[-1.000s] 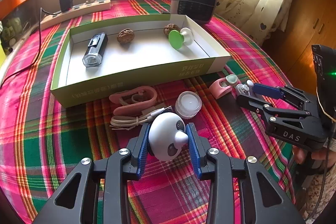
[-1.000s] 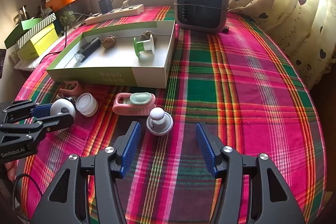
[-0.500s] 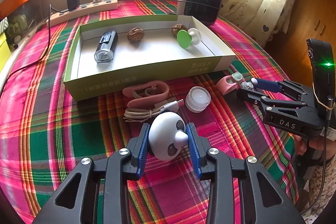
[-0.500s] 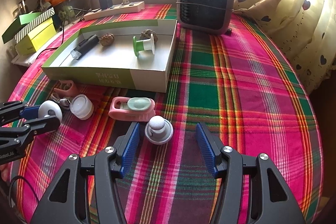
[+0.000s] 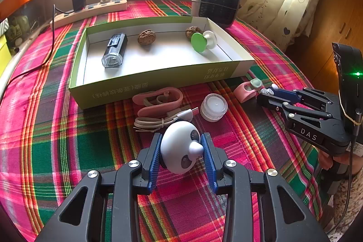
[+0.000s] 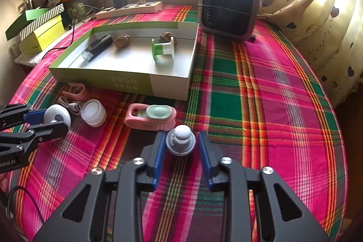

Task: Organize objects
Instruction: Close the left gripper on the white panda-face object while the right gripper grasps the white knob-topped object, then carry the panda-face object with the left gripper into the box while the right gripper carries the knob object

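My left gripper (image 5: 181, 152) is shut on a white panda toy (image 5: 180, 150), held just above the plaid cloth in front of the green-and-white box (image 5: 158, 78). It also shows in the right wrist view (image 6: 56, 118). My right gripper (image 6: 182, 146) is open, its jaws either side of a small grey-and-white knob (image 6: 180, 140) that stands on the cloth; there are narrow gaps on both sides. In the box lie a black flashlight (image 5: 114, 52), two walnuts (image 5: 146, 37) and a green-and-white spool (image 5: 202, 41).
On the cloth before the box lie a pink strap (image 5: 158, 99), a coiled white cable (image 5: 158, 120), a small clear jar (image 5: 213, 107) and a pink-and-green clip (image 6: 150, 116). A grey fan heater (image 6: 228, 7) and a power strip (image 6: 129, 10) stand behind the box. Curtains hang at the right.
My right gripper has moved forward over the knob and its jaws have narrowed around it. My left gripper with the panda toy has drawn slightly back from the box.
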